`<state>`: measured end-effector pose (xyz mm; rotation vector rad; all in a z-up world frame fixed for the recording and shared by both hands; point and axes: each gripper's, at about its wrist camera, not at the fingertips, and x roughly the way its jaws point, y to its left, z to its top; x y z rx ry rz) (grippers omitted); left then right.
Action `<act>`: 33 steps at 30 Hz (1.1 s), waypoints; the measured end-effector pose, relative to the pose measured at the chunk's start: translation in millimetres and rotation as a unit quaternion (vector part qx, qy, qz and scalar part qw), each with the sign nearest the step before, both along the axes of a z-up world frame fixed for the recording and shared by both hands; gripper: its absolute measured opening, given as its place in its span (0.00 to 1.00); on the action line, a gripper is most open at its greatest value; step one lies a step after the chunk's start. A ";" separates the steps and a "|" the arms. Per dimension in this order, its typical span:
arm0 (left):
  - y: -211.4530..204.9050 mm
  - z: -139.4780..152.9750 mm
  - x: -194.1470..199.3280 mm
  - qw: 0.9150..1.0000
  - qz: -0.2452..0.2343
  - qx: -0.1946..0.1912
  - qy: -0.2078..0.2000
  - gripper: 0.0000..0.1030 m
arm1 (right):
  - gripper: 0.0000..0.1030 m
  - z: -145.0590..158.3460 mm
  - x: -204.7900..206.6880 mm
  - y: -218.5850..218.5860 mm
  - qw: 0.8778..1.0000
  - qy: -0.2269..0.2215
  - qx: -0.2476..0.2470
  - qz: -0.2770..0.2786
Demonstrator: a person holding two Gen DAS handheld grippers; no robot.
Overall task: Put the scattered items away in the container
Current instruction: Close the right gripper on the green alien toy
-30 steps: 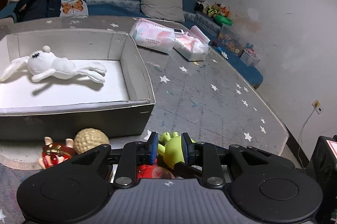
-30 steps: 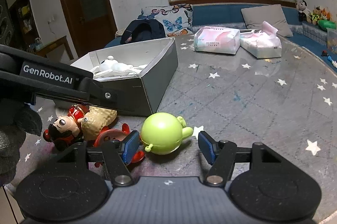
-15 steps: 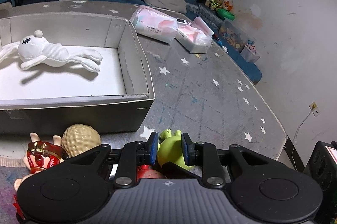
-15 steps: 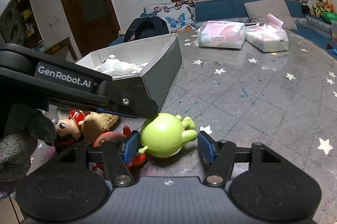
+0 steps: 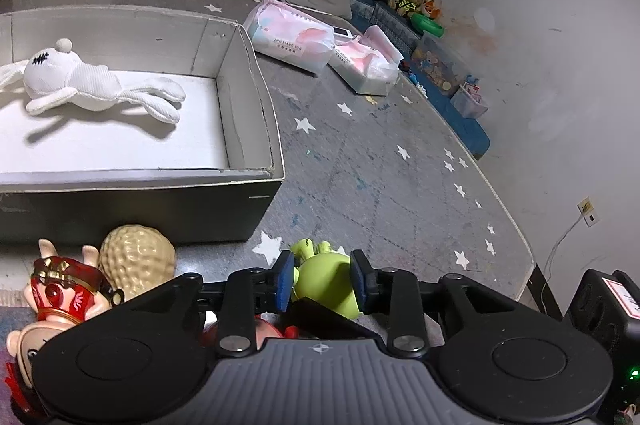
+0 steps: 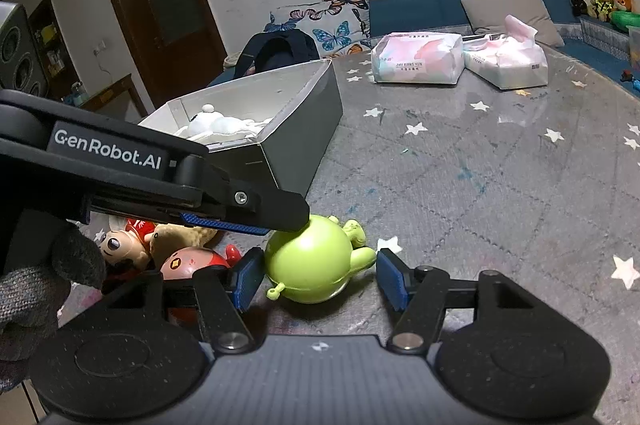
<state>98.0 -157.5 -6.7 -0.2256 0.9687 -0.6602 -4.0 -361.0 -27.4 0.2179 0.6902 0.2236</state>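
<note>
A round green toy (image 5: 324, 281) (image 6: 312, 261) lies on the star-patterned mat just outside the grey box (image 5: 276, 145) (image 6: 296, 153). My left gripper (image 5: 322, 279) straddles it with its jaws opening, and its pads look just clear of the toy. One of its fingers (image 6: 280, 215) rests over the toy's top in the right wrist view. My right gripper (image 6: 320, 279) stands open around the same toy without pressing on it. A white plush rabbit (image 5: 80, 85) (image 6: 216, 123) lies inside the box.
A peanut-shaped toy (image 5: 136, 261), a red-masked figure (image 5: 64, 289) and a red round toy (image 6: 192, 261) crowd the left by the box. Two tissue packs (image 6: 416, 57) (image 6: 506, 61) sit far back. A gloved hand (image 6: 32, 289) holds the left gripper. The table edge (image 5: 512, 225) curves on the right.
The left gripper's jaws have widened around the green toy, which they gripped more narrowly before. Its finger has reached further over the toy in the right wrist view. The right gripper's jaws are unchanged.
</note>
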 end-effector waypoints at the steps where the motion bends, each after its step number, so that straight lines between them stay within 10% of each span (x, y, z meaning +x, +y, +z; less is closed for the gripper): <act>1: -1.0 -0.7 0.0 1.000 -0.001 -0.001 0.003 0.33 | 0.61 -0.3 0.3 -0.3 1.000 0.000 0.001 0.000; 33: -17.8 0.8 6.9 0.998 -0.038 0.052 -0.002 0.48 | 0.61 -3.0 4.0 0.8 1.000 -0.004 -0.009 0.012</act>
